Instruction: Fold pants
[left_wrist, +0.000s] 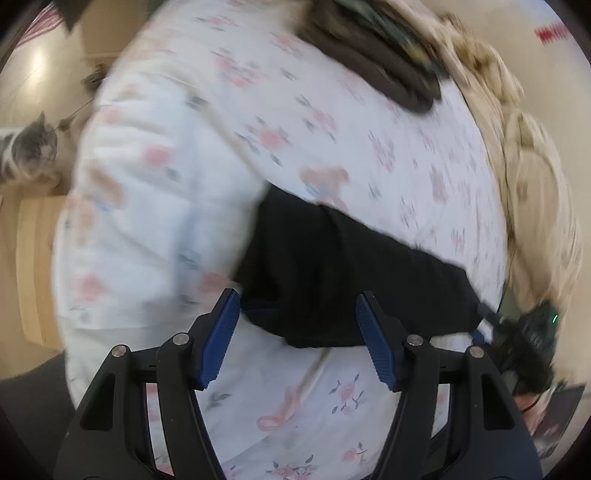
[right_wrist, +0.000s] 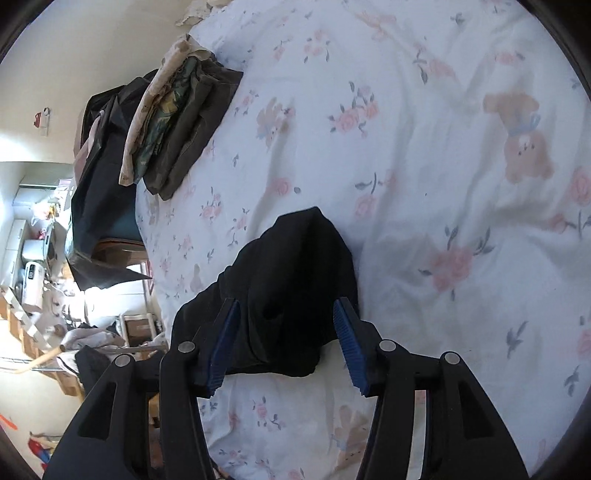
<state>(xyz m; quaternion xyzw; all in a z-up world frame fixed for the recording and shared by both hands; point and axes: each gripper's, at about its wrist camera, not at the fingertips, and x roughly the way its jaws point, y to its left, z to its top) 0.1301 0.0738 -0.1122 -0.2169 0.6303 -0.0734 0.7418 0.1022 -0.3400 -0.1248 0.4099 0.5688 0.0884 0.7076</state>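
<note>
**Black pants bundled on the bed, both grippers off the cloth**

Blue ribbed pads of the right gripper (right_wrist: 287, 341) stand about half apart, straddling the near end of the black pants (right_wrist: 295, 280); cloth lies between the pads but neither presses on it, so nothing is held. The left gripper (left_wrist: 297, 338) is likewise parted to a middling width with only floral bedding between its pads, the pants' near edge just beyond the fingertips.

The pants lie as a compact dark bundle on the white floral duvet (right_wrist: 424, 155), near the middle of the near part of the bed. In the left wrist view, which is blurred, they read as a fairly flat band running off to the right. By that shape, at least one fold looks done; edges are uneven and a lumpy peak shows, so squaring up or a last fold likely remains.

Far left on the bed sits a stack of folded clothes (right_wrist: 177, 122), and a cat (left_wrist: 27, 149) stands on the floor at the left.
</note>
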